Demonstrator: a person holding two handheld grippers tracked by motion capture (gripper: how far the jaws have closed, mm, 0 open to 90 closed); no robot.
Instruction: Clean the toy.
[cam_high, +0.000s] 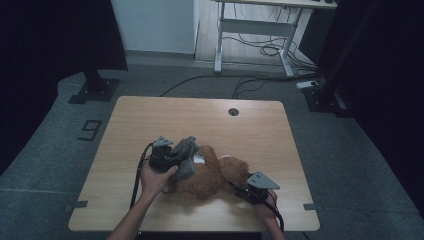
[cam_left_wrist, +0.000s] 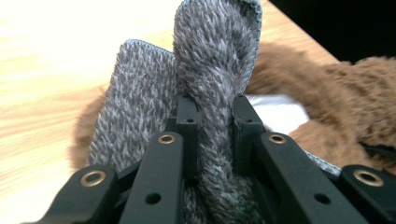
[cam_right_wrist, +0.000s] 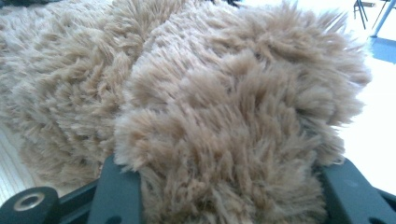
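Observation:
A brown plush teddy bear (cam_high: 210, 175) lies on the wooden table (cam_high: 200, 120), near its front edge. A grey fuzzy knit garment (cam_high: 185, 155) lies over the bear's left side. My left gripper (cam_high: 176, 159) is shut on a fold of this grey garment (cam_left_wrist: 215, 93), which stands up between the jaws. A white patch (cam_left_wrist: 275, 112) on the bear shows beside it. My right gripper (cam_high: 240, 189) is at the bear's right side, shut on a thick fluffy part of the bear (cam_right_wrist: 224, 140). Fur hides its fingertips.
A round cable hole (cam_high: 233, 111) sits near the table's far edge. Beyond the table stand a white desk frame (cam_high: 255, 35) with loose cables (cam_high: 260, 47) on the floor and dark stand bases (cam_high: 95, 90) at both sides.

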